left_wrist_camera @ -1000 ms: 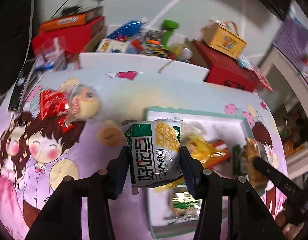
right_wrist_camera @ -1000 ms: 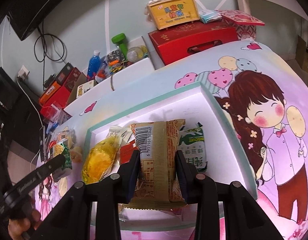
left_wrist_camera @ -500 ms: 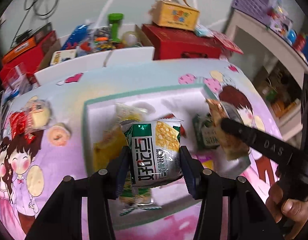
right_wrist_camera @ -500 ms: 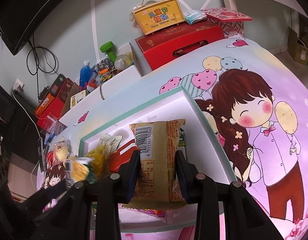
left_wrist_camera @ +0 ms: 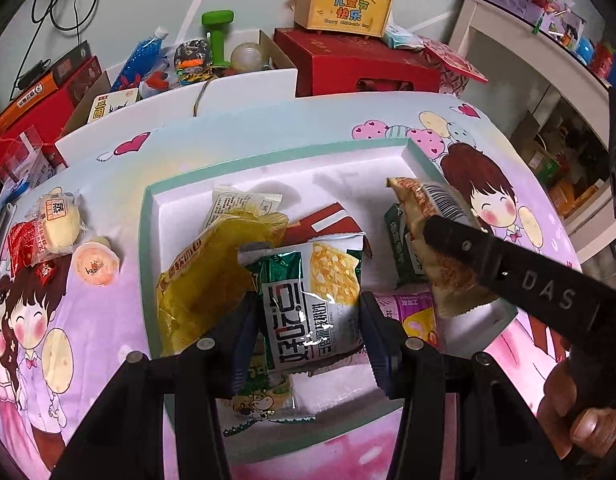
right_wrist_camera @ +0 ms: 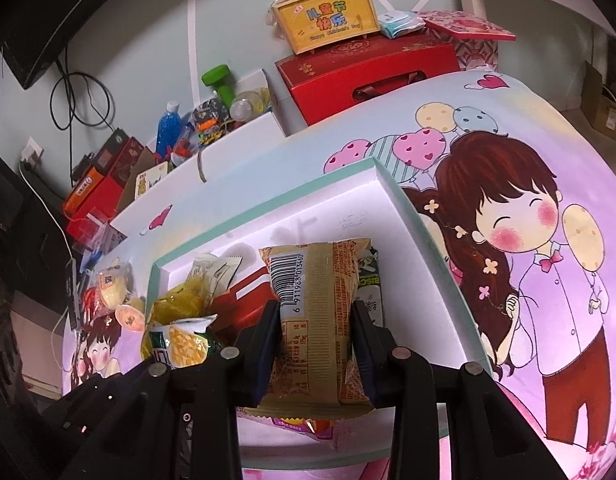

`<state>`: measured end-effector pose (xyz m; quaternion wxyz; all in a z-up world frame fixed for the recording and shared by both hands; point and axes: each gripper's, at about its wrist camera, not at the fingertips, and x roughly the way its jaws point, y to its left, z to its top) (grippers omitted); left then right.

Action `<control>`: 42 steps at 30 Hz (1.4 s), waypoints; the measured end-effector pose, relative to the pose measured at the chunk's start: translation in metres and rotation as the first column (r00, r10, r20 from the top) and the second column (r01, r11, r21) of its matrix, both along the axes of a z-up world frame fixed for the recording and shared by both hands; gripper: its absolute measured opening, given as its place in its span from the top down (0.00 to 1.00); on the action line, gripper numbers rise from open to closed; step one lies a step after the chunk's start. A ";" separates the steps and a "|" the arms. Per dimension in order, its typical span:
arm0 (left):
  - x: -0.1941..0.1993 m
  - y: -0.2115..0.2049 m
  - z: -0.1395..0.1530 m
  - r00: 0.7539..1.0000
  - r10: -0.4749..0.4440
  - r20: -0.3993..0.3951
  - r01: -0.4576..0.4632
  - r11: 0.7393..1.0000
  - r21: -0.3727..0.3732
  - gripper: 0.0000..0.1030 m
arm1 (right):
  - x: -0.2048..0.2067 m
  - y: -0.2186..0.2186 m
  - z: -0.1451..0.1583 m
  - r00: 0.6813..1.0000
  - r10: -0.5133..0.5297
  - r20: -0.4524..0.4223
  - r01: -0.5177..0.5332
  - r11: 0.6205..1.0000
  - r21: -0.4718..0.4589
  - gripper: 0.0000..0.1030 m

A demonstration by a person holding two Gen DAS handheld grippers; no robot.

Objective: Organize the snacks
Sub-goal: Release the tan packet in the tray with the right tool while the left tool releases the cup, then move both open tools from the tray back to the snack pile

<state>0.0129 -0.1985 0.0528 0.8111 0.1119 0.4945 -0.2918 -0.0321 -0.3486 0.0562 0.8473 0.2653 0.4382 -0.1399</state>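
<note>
My left gripper [left_wrist_camera: 306,312] is shut on a green and silver corn snack packet [left_wrist_camera: 312,300] and holds it over the white tray with a teal rim [left_wrist_camera: 148,216]. My right gripper [right_wrist_camera: 314,320] is shut on a tan snack packet with a barcode [right_wrist_camera: 316,320], over the tray's right part; it also shows in the left wrist view [left_wrist_camera: 432,232]. In the tray lie a yellow bag [left_wrist_camera: 204,272], a red packet [left_wrist_camera: 328,220], a green biscuit packet [left_wrist_camera: 398,240] and a purple packet [left_wrist_camera: 412,312].
A bun packet [left_wrist_camera: 58,220], a red packet [left_wrist_camera: 22,244] and an orange jelly cup [left_wrist_camera: 96,264] lie on the cartoon tablecloth left of the tray. Red gift boxes [left_wrist_camera: 348,64], a yellow box [left_wrist_camera: 342,8] and a cluttered carton [left_wrist_camera: 188,68] stand behind.
My left gripper has swung right with the corn packet, from the tray's left edge to over its middle. The right gripper has held the tan packet over the tray with little movement.
</note>
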 end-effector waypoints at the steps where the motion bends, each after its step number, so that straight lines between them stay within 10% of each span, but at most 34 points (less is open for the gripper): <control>1: -0.001 0.000 0.000 1.000 0.000 0.001 0.000 1.000 0.003 0.50 | 0.000 0.001 0.000 1.000 0.003 -0.001 -0.003 1.000 -0.002 0.62; 17: 0.001 0.013 0.024 0.998 0.031 0.050 -0.030 0.999 -0.021 0.36 | 0.000 0.005 0.010 1.000 0.014 0.009 -0.013 0.999 -0.031 0.60; 42: 0.044 0.087 0.015 0.935 0.349 0.057 -0.347 0.937 -0.042 0.04 | 0.011 0.024 0.008 0.997 0.060 -0.055 -0.069 0.982 -0.178 0.00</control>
